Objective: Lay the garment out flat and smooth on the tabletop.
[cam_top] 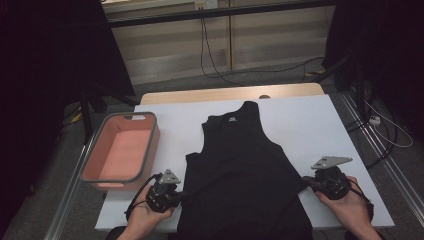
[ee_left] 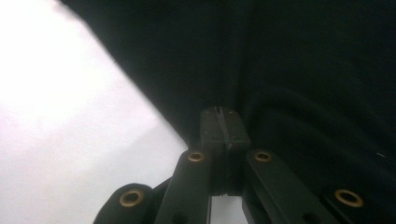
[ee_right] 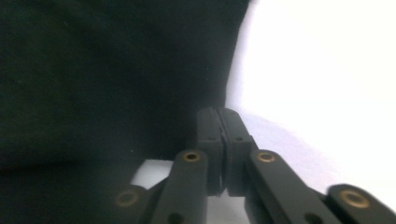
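Seen along the right hand-held gripper (ee_right: 219,122), its two black jaws stand pressed flat together, pinching the edge of a black garment (ee_right: 107,70). The dark cloth spreads over the left and upper part of the view. To the right lies the white bench (ee_right: 322,84), brightly lit, its surface bare beside the cloth's edge.
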Tool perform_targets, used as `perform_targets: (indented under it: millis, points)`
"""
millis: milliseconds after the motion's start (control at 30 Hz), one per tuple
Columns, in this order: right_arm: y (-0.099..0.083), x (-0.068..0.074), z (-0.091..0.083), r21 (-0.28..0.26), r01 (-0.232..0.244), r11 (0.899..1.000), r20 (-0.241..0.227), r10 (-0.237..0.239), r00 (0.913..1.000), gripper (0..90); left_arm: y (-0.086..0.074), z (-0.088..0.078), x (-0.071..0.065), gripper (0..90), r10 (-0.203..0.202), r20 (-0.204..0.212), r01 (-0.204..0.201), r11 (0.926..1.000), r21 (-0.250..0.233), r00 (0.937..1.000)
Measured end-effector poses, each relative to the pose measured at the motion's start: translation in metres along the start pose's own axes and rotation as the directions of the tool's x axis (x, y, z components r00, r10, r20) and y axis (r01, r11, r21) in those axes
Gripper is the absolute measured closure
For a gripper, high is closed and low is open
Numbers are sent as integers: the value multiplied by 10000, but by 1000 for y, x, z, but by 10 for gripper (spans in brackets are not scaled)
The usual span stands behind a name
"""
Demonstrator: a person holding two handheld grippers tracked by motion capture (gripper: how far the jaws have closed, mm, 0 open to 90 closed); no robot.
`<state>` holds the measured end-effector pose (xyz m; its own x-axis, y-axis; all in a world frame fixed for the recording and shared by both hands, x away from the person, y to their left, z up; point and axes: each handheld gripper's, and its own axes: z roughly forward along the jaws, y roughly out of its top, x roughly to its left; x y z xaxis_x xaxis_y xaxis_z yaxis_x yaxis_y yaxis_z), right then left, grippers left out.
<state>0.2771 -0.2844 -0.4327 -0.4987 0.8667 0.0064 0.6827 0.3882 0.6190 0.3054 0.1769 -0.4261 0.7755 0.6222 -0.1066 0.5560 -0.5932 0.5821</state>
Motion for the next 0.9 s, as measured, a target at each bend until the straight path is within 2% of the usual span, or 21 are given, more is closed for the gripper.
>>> perform_targets:
  millis: [67, 167, 233, 300, 333, 400, 500, 567, 600, 733, 833, 900]
  points:
    - [2, -2, 0, -269, -119, 9996, -92, 116, 9999, 786, -1, -3, -2, 900, -167, 173, 169, 9998, -117, 9997]
    - [10, -9, 5, -705, -183, 9973, -101, 176, 9998, 781, 1, -3, -1, 872, -140, 242, 147, 9995, -266, 9996]
    - [21, -17, 11, -825, -382, 9959, -43, 380, 9993, 781, 6, -1, 2, 791, -254, 226, 265, 9984, -503, 9994]
    - [33, -24, 18, -963, -587, 9936, -70, 583, 9983, 782, 14, 3, 4, 717, 21, 38, -18, 9974, -718, 10000]
    - [40, -26, 23, -964, -488, 9941, 55, 496, 9988, 786, 18, 5, 6, 678, 98, -82, -104, 9968, -794, 9999]
    - [53, -30, 34, -888, -114, 9960, 426, 152, 9990, 788, 28, 12, 11, 608, -45, -119, 35, 9967, -810, 9999]
    - [65, -35, 55, -451, -107, 9989, 596, 133, 9981, 781, 37, 21, 16, 529, -113, -346, 83, 9964, -847, 9993]
    - [68, -34, 65, -319, -116, 9994, 465, 130, 9988, 743, 36, 25, 17, 505, -134, -300, 108, 9962, -864, 9995]
    - [69, -32, 69, -275, -70, 9996, 347, 79, 9994, 721, 35, 25, 17, 486, -48, -408, 11, 9960, -898, 9992]
    - [74, -24, 70, -745, -99, 9972, -81, 93, 9999, 642, 29, 23, 17, 439, -35, -465, -15, 9944, -1055, 9989]
    - [75, -18, 74, -754, 80, 9971, -118, -90, 9999, 577, 26, 25, 19, 407, -271, -361, 232, 9941, -1059, 9990]
    - [74, -16, 79, -818, 18, 9966, -324, -44, 9995, 536, 26, 27, 21, 404, -388, -346, 351, 9939, -1042, 9986]
